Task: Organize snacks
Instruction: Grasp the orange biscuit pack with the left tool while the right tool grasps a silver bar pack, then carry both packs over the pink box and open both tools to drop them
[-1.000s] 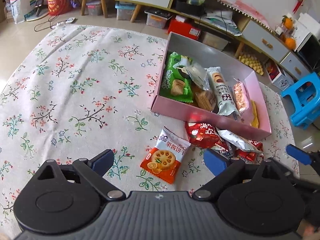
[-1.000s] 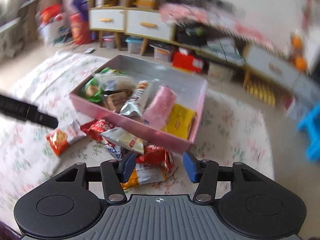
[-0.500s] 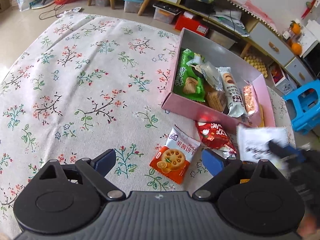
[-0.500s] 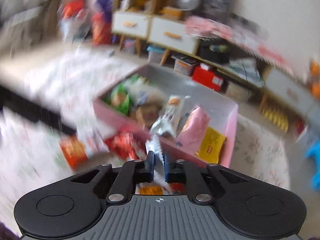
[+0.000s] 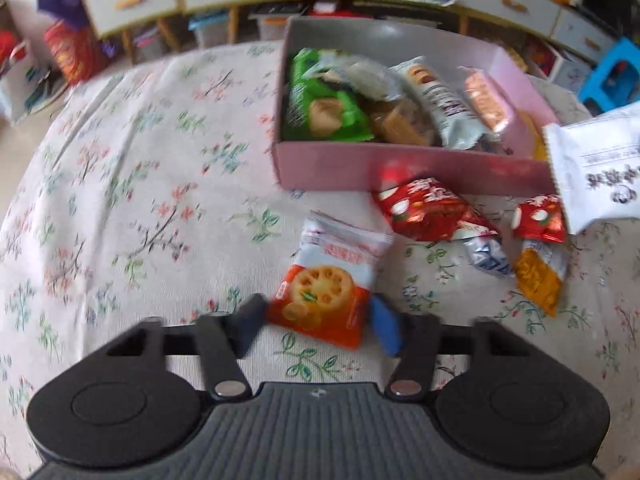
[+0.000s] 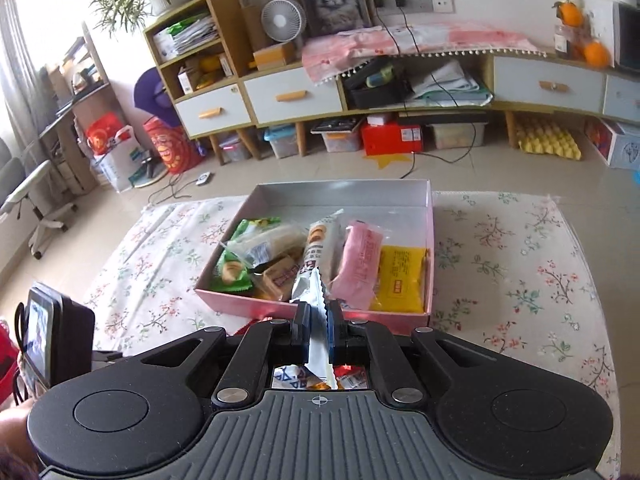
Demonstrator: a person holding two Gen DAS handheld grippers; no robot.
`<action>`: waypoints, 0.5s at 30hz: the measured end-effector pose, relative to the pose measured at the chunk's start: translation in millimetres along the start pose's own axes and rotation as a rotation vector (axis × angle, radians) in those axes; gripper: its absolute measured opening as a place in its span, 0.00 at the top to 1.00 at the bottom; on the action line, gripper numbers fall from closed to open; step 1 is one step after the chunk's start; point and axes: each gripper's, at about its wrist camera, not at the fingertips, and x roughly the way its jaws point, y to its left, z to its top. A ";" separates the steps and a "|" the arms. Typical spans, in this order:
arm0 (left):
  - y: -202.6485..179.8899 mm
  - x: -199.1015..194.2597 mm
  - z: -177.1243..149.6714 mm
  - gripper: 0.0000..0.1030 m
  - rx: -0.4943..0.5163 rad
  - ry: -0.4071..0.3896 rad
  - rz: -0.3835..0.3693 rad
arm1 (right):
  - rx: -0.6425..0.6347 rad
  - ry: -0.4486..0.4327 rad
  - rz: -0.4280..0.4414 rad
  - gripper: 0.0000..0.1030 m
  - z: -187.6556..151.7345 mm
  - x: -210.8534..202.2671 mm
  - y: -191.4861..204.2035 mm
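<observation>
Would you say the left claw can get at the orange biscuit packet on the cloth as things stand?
Probably yes. The left claw has just been closing, with the orange biscuit packet between its fingers; nothing lies on the packet, and the red packet sits clear of it.

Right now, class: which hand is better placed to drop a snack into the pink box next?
Right. The right gripper already pinches a white packet near the pink box; the left gripper only straddles the orange biscuit packet.
</observation>
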 end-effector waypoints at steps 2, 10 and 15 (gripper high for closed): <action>5.4 -4.1 2.1 0.57 -0.037 0.008 -0.024 | 0.005 -0.006 0.002 0.94 0.8 -2.0 -0.1; 27.7 -24.7 12.3 0.65 -0.133 -0.023 -0.118 | 0.068 -0.021 -0.023 0.94 5.7 -6.6 -18.3; 40.3 -41.2 16.6 0.66 -0.181 -0.094 -0.186 | 0.113 -0.033 -0.047 0.94 8.5 -7.7 -30.4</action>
